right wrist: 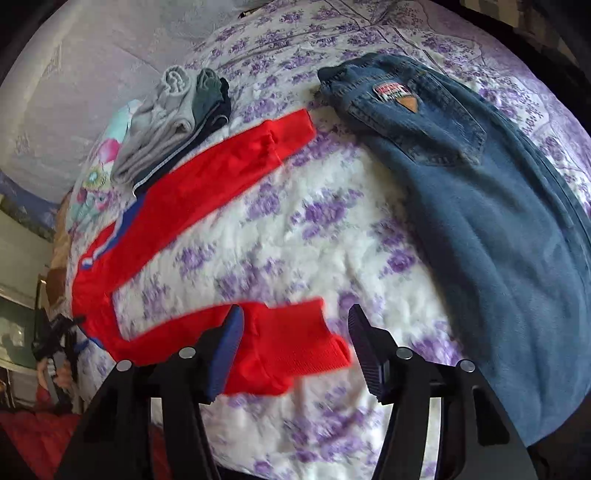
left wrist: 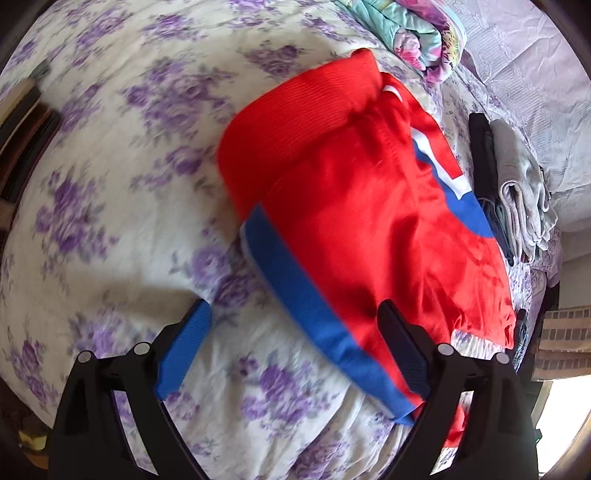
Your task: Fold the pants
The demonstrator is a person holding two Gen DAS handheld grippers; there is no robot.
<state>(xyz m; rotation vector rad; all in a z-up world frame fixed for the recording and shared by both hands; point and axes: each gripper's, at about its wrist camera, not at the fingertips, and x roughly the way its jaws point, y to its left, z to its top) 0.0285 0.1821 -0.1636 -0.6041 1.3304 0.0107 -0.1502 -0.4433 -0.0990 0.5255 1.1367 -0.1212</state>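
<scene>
Red pants (left wrist: 351, 203) with a blue and white side stripe lie spread on the floral bedsheet (left wrist: 122, 221). My left gripper (left wrist: 295, 332) hangs open above the edge with the blue stripe, its black right finger (left wrist: 402, 350) over the fabric and its blue-padded finger (left wrist: 184, 354) over bare sheet. In the right wrist view the pants (right wrist: 207, 192) show two legs apart. The near leg's ribbed cuff (right wrist: 306, 343) lies between the fingers of my right gripper (right wrist: 295, 339), which is open; its right pad stands off the cloth.
Blue jeans (right wrist: 480, 192) lie on the right of the bed. A folded pile of grey and dark clothes (right wrist: 173, 118) sits beyond the red pants, also seen as the pile (left wrist: 517, 184). A colourful bundle (left wrist: 417, 33) lies at the back. A hand (right wrist: 55, 365) holds the other gripper far left.
</scene>
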